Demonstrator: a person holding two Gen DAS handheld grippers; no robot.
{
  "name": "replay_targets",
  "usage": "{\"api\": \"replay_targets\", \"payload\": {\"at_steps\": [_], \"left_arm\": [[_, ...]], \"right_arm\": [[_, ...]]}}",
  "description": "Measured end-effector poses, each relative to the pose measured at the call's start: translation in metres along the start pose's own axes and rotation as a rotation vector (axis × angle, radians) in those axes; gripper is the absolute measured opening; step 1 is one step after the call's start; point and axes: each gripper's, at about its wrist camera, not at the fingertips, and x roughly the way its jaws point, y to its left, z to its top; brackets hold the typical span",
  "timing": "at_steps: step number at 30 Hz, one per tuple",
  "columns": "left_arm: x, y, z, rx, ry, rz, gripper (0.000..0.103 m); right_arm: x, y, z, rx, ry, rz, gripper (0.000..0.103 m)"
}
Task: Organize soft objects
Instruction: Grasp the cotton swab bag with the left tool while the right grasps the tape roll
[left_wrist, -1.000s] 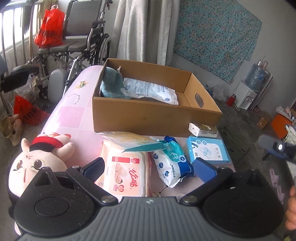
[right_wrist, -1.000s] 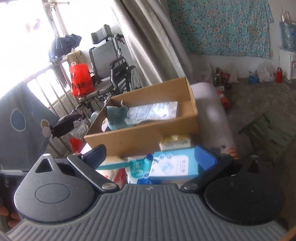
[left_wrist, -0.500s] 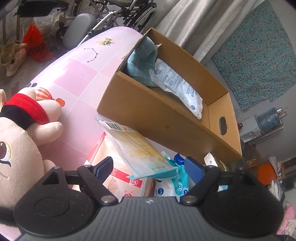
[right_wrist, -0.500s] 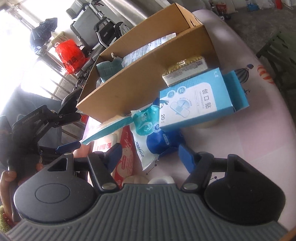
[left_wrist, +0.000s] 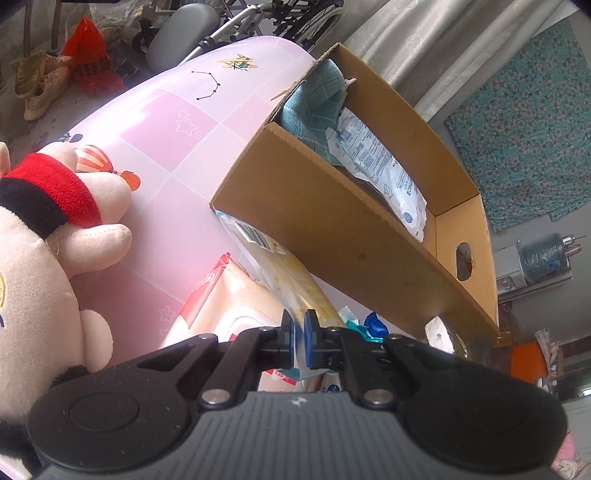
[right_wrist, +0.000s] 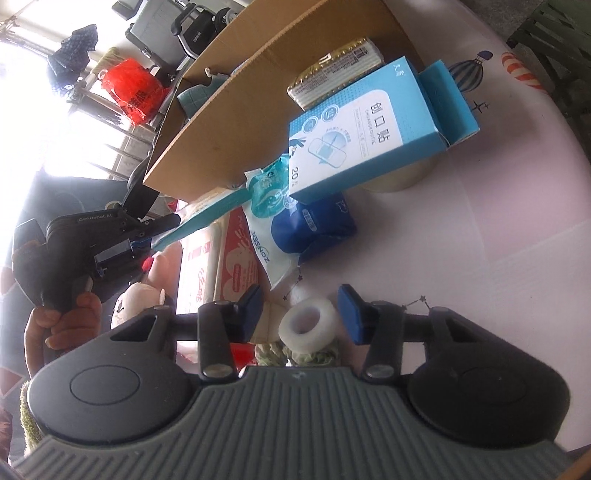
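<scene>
My left gripper (left_wrist: 299, 338) is shut on the teal edge of a flat yellow-and-white packet (left_wrist: 284, 273) that lies against the cardboard box (left_wrist: 332, 229); the right wrist view shows it pinched too (right_wrist: 207, 218). The box holds a teal cloth (left_wrist: 314, 107) and a white plastic pouch (left_wrist: 380, 173). My right gripper (right_wrist: 299, 310) is open, its fingers on either side of a white tape roll (right_wrist: 308, 325) on the table. A pink wet-wipes pack (left_wrist: 236, 299) and a plush toy (left_wrist: 40, 236) lie nearby.
A blue bandage box (right_wrist: 369, 129), a blue-white wipes pack (right_wrist: 295, 229) and a gold-white packet (right_wrist: 332, 74) lie by the box front. The pink tablecloth (left_wrist: 166, 122) covers the table. A wheelchair and a red bag (right_wrist: 133, 88) stand beyond.
My left gripper has closed on the yellow packet's edge. My right gripper has lowered toward the table and now straddles the white tape roll.
</scene>
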Motion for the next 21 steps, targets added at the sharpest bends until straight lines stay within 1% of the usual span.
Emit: {"api": "replay_targets", "payload": {"at_steps": [3,5,9,13,15,17,20,21], "left_arm": [[-0.016,0.002,-0.007,0.023,-0.006,-0.018,0.002],[-0.029,0.004,-0.014,0.046,-0.006,-0.03,0.001],[-0.048,0.013,-0.033,0.086,0.023,-0.028,0.001],[-0.05,0.022,-0.049,0.138,0.062,0.001,0.002],[-0.05,0.021,-0.054,0.181,0.069,0.009,0.005],[-0.05,0.017,-0.055,0.225,0.065,0.024,0.025],[-0.05,0.011,-0.055,0.274,0.05,0.037,0.036],[-0.048,0.01,-0.054,0.281,0.053,0.038,0.037]], "right_arm": [[0.003,0.0,-0.004,-0.025,0.043,-0.011,0.031],[0.006,0.0,-0.006,-0.035,0.062,-0.014,0.028],[0.014,-0.001,-0.007,-0.052,0.093,-0.036,0.027],[0.028,-0.001,-0.005,-0.063,0.12,-0.048,0.027],[0.035,0.001,-0.005,-0.078,0.134,-0.066,0.026],[0.042,0.003,-0.004,-0.098,0.144,-0.081,0.026],[0.046,0.008,-0.002,-0.138,0.153,-0.112,0.023],[0.047,0.009,-0.002,-0.151,0.156,-0.122,0.022]]}}
